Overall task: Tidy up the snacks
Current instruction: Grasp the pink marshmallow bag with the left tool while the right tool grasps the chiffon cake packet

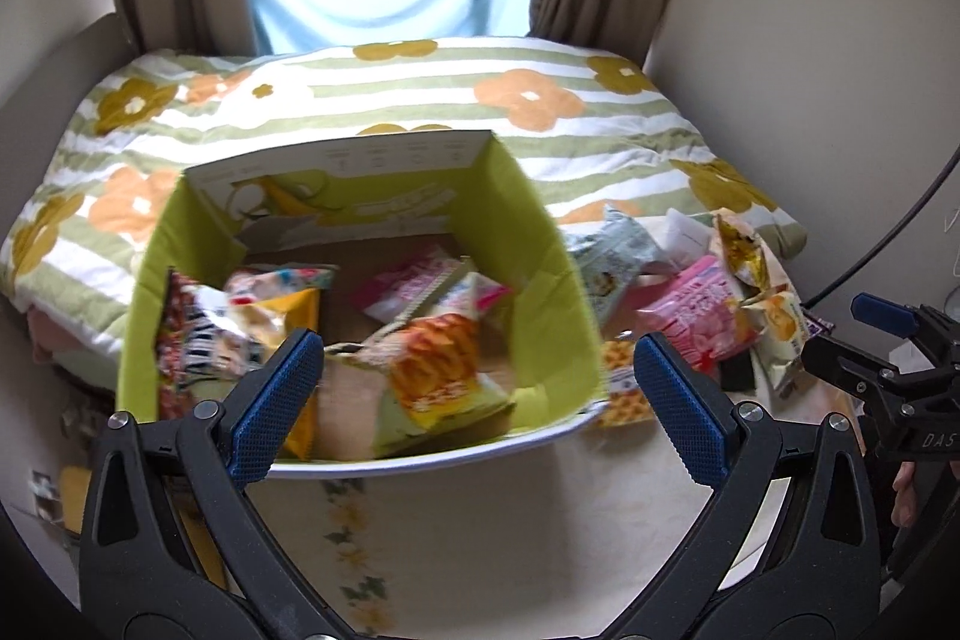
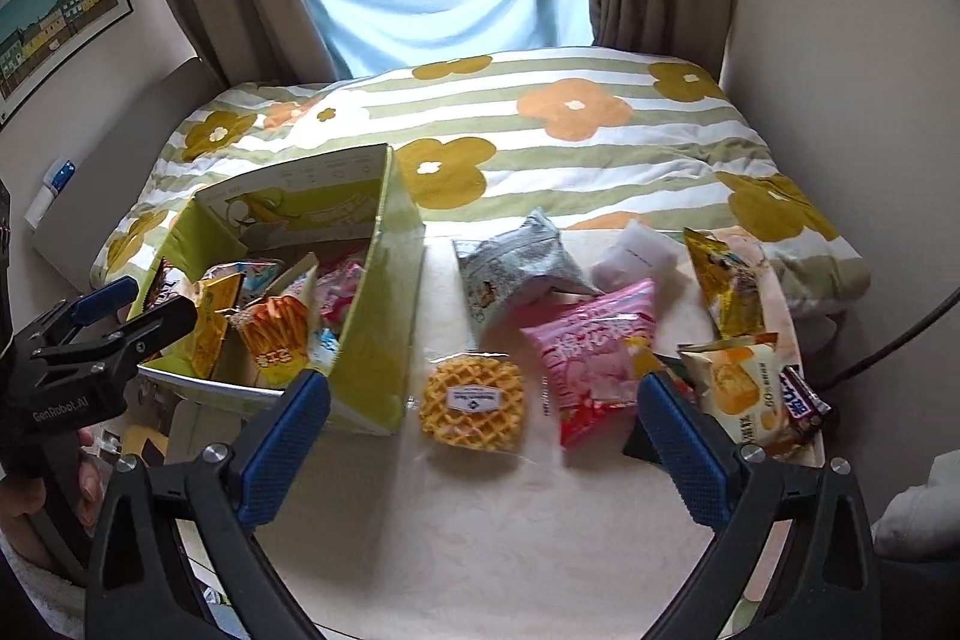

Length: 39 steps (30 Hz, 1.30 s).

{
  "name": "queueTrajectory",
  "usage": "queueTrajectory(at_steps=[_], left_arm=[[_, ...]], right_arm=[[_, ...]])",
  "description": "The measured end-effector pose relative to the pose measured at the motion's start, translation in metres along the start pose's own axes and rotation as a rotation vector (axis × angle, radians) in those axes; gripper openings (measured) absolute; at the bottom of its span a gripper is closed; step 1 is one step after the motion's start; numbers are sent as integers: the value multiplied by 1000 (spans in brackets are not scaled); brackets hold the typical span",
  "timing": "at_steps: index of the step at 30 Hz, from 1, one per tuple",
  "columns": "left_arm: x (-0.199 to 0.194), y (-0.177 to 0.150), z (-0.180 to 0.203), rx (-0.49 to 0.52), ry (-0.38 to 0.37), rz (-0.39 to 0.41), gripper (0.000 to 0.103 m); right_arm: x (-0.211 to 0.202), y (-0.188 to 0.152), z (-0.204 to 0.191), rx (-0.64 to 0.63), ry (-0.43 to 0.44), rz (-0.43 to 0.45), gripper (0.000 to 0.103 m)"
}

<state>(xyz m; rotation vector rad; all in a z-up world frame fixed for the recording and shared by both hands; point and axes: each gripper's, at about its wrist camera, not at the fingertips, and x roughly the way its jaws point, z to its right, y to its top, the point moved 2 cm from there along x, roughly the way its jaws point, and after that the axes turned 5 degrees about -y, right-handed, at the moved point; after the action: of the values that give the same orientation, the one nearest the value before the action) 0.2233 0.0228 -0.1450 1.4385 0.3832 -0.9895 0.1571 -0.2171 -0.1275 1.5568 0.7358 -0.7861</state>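
Note:
A green cardboard box (image 1: 534, 244) (image 2: 390, 292) stands open on the cream table and holds several snack packs, with an orange fries pack (image 1: 441, 370) (image 2: 273, 334) near its front. My left gripper (image 1: 480, 400) is open and empty, just in front of the box. My right gripper (image 2: 483, 430) is open and empty above a wrapped waffle (image 2: 471, 400). Right of the box lie a pink pack (image 2: 594, 358), a grey pack (image 2: 516, 268), a yellow pack (image 2: 720, 280) and a cake pack (image 2: 741, 382).
A bed with a flowered striped quilt (image 2: 540, 142) lies behind the table, under a window with curtains. A chocolate bar (image 2: 804, 403) lies at the table's right edge. A white packet (image 2: 636, 250) lies behind the pink pack.

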Motion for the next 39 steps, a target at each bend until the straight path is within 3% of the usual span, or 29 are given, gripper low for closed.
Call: queueTrajectory(at_steps=[8, 18, 27, 39], left_arm=[[46, 0, 82, -75, -53, -73, 102], [134, -3, 173, -126, -39, -197, 102], [197, -14, 195, -161, 2, -307, 102], [251, -19, 192, -160, 19, -384, 99]], right_arm=[[3, -15, 83, -25, -54, -30, 102], [32, -32, 170, -31, -54, -94, 102], [67, -42, 199, -12, -20, -132, 102], [104, -42, 196, -34, -46, -155, 102]])
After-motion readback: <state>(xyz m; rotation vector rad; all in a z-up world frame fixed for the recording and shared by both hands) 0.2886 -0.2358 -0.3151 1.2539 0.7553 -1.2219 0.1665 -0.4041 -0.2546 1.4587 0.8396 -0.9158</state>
